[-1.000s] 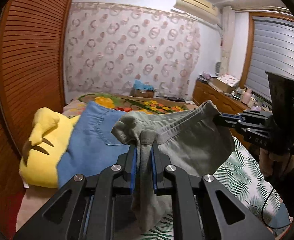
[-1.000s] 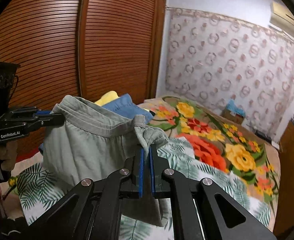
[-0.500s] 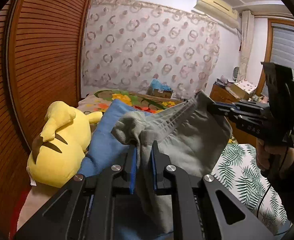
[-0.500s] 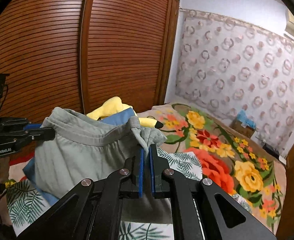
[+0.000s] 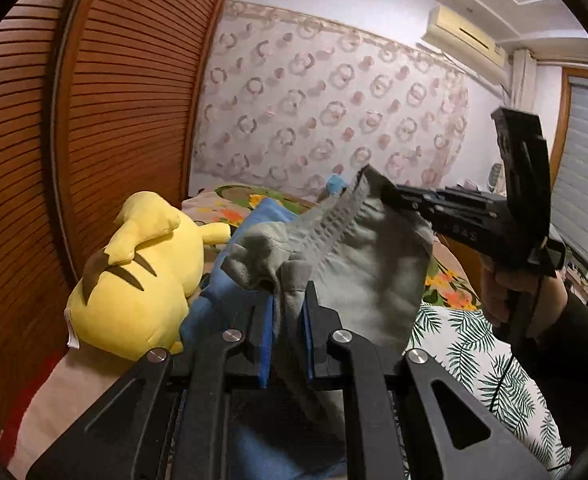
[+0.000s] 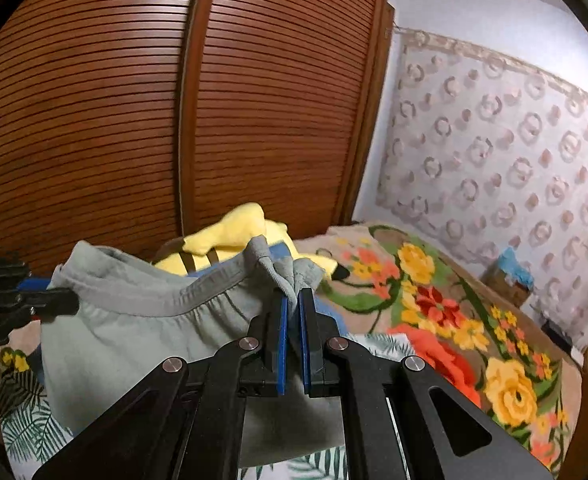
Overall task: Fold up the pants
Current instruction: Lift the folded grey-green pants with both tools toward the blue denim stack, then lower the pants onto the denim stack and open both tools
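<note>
The pants [image 5: 369, 264] hang between the two grippers above the bed [image 6: 445, 320], plush toy [image 5: 134, 280] behind.

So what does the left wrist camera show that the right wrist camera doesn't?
Only the left wrist view: the air conditioner and the window blind. Only the right wrist view: the orange and yellow blooms on the floral blanket. Both show the grey pants held up by the waistband in the left gripper and right gripper, plus the yellow plush.

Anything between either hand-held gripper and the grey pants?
No. The left hand-held gripper and right hand-held gripper each pinch the grey pants at the waistband. The yellow plush and blue garment lie behind.
</note>
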